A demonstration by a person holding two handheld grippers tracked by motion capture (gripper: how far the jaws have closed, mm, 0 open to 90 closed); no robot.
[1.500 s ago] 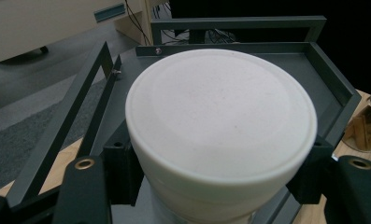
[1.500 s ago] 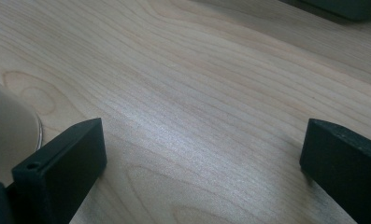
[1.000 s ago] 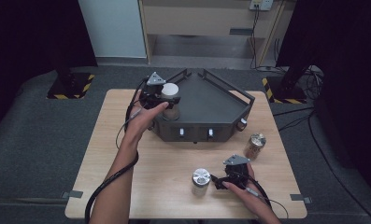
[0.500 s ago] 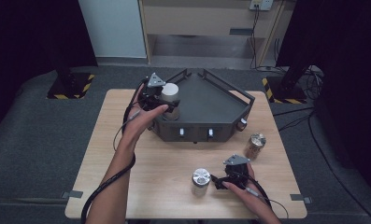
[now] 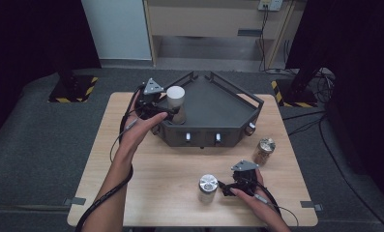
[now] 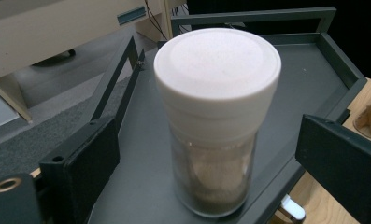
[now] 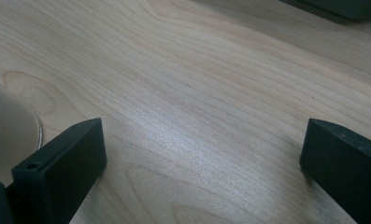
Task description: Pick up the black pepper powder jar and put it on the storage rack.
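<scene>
A glass jar with a white lid (image 5: 175,98) stands upright in the left corner of the dark tray (image 5: 238,94). My left gripper (image 5: 172,115) is open around it; its jaws have just been opening. In the left gripper view the jar (image 6: 217,116) stands between the black fingers (image 6: 82,163), with a gap on each side. My right gripper (image 5: 223,186) lies low on the wooden table, open, just right of a silver-lidded jar (image 5: 208,187). In the right gripper view, bare wood lies between that gripper's (image 7: 202,154) jaws, and the jar (image 7: 5,135) is at the left edge.
A third jar with a gold lid (image 5: 264,150) stands on the table (image 5: 151,193) right of the tray's front corner. The tray has raised rails and small knobs on its front wall (image 5: 202,138). Dark carpet surrounds the table.
The left jaws have opened off the white-lidded jar, and that hand has drawn back a little to the left. The jar stays standing in the tray. The right hand has kept still.
</scene>
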